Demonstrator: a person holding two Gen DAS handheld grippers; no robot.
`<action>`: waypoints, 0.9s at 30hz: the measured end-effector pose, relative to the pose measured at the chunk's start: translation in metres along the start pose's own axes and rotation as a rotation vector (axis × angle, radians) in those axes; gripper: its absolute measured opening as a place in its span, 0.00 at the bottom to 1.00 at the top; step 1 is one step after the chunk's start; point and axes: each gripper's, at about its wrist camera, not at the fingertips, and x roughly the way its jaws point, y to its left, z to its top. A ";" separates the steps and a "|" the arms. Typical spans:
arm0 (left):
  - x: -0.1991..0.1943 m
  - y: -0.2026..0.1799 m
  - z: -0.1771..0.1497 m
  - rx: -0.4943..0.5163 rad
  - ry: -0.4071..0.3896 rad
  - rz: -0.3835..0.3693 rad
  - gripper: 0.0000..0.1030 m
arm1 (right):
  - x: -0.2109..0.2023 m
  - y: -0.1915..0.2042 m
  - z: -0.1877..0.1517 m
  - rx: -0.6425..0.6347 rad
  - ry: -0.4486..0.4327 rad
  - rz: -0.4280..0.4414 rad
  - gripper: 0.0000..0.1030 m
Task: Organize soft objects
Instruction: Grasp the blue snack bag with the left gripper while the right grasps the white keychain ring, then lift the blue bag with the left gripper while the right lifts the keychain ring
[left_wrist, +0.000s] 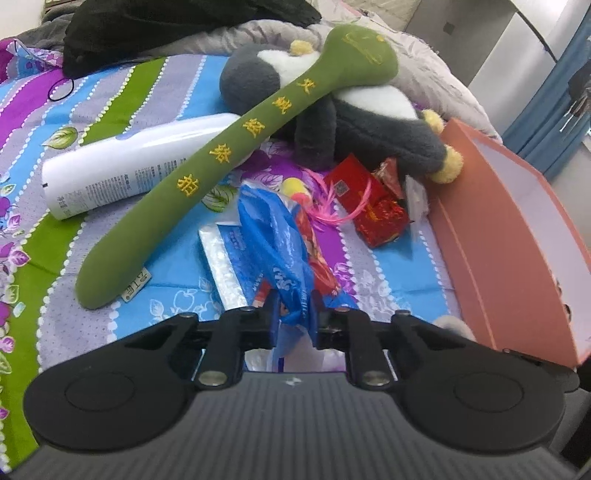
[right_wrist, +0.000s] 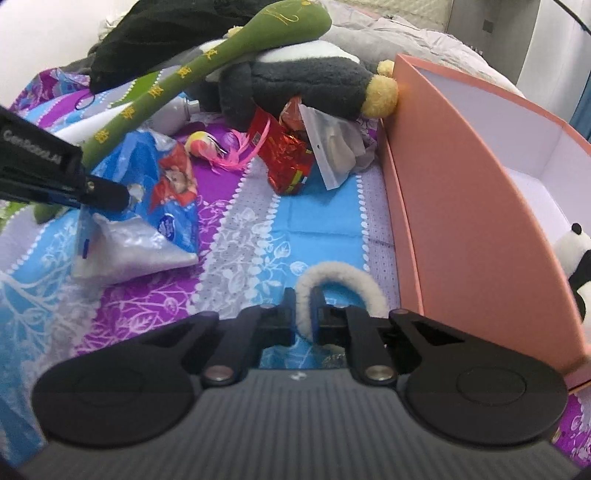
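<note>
My left gripper (left_wrist: 295, 301) is shut on the crumpled blue plastic bag (left_wrist: 273, 236), which lies on the striped floral bedsheet (left_wrist: 122, 92). The right wrist view shows the same gripper (right_wrist: 116, 195) from the side, pinching that blue bag (right_wrist: 166, 199). My right gripper (right_wrist: 303, 306) is shut on one side of a fluffy white loop (right_wrist: 343, 277) beside the pink box (right_wrist: 454, 206). A long green plush stick (left_wrist: 221, 155) with yellow embroidery leans across a grey-and-white plush penguin (left_wrist: 373, 125). A panda plush (right_wrist: 576, 266) sits inside the box.
A white bottle (left_wrist: 122, 162) lies under the green stick. Red foil packets (left_wrist: 373, 206), pink ribbon and a clear zip pouch (right_wrist: 332, 147) are scattered in front of the penguin. A black garment (left_wrist: 166, 26) and a grey quilt (left_wrist: 436, 74) lie at the back.
</note>
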 end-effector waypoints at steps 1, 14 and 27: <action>-0.005 -0.001 -0.001 0.005 -0.002 -0.001 0.15 | -0.005 0.000 0.000 0.004 -0.004 0.010 0.10; -0.064 0.004 -0.058 0.020 0.058 -0.045 0.09 | -0.059 0.021 -0.025 -0.016 -0.014 0.121 0.10; -0.079 0.015 -0.078 -0.014 0.084 -0.016 0.44 | -0.072 0.010 -0.043 0.045 -0.071 0.200 0.49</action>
